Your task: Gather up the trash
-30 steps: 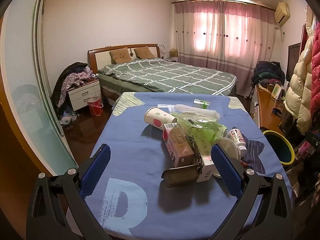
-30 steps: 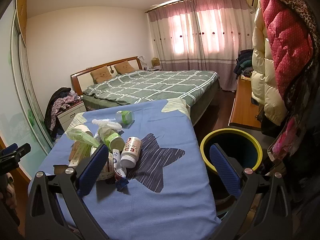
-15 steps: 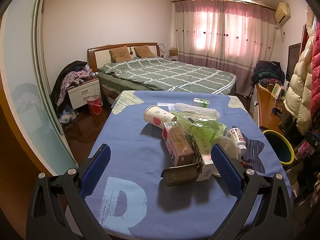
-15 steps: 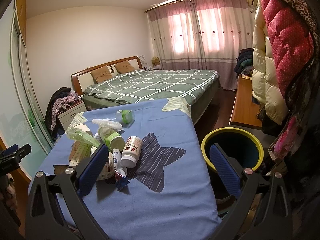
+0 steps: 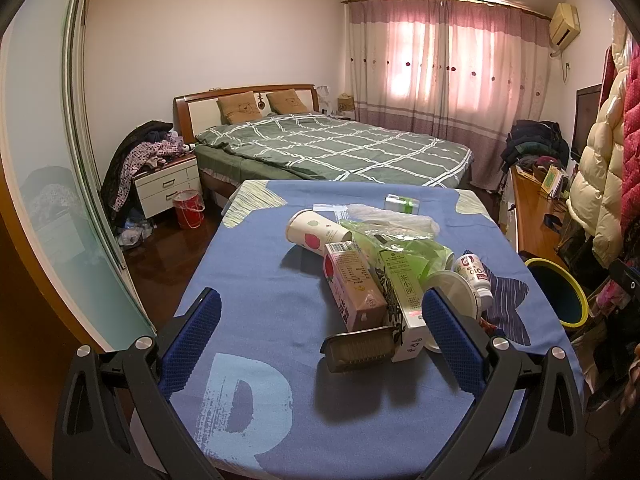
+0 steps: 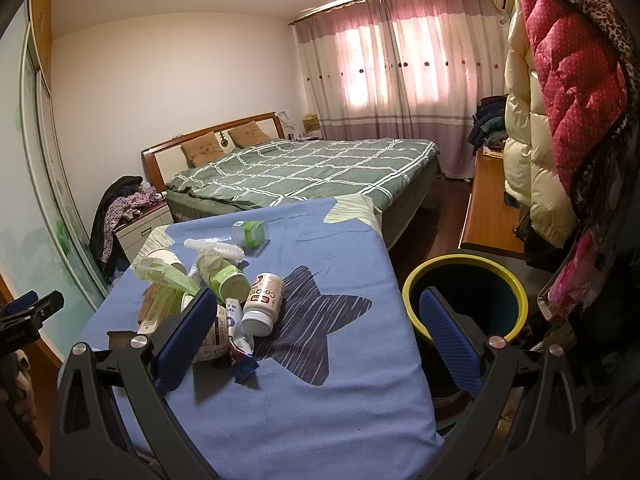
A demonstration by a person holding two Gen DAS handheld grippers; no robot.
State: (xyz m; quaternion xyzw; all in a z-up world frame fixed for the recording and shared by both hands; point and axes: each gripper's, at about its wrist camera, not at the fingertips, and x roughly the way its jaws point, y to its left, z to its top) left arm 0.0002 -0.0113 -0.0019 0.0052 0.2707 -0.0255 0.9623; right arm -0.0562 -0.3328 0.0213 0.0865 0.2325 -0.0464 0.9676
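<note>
Trash (image 5: 372,280) lay heaped toward the far right part of the blue tablecloth (image 5: 256,288), and against the frames half a second and a second before, nothing in the pile had shifted — both wrist views matched almost exactly. The left gripper (image 5: 320,332) hung released and empty over the near edge of the cloth, its blue ribbed pads spread wide; the right gripper (image 6: 316,336) was likewise spread and held nothing, one pad over the pile's edge, the other in front of the bin (image 6: 464,292).

The cloth was printed with a pale letter "D" near the front and a dark scribbled star (image 6: 316,320) on the right. The yellow-rimmed bin, dark inside, stood just beside the table's right edge. Beyond the table was a bed (image 5: 336,148) under a green checked quilt, pink curtains (image 5: 440,68) glowing at the window, and puffy coats (image 6: 560,100) hanging on the right.

In the heap: a paper cup (image 5: 316,232) on its side with a red apple print, a brown-and-pink drink carton (image 5: 352,284) touching a taller green-and-white carton (image 5: 404,300), a crumpled green plastic bag (image 5: 420,252), a white pill bottle (image 6: 262,304) lying down on the star, and a ridged dark plastic tray (image 5: 360,346) nearest the left gripper. A small green-banded clear container (image 6: 250,233) lay apart at the far end.
</note>
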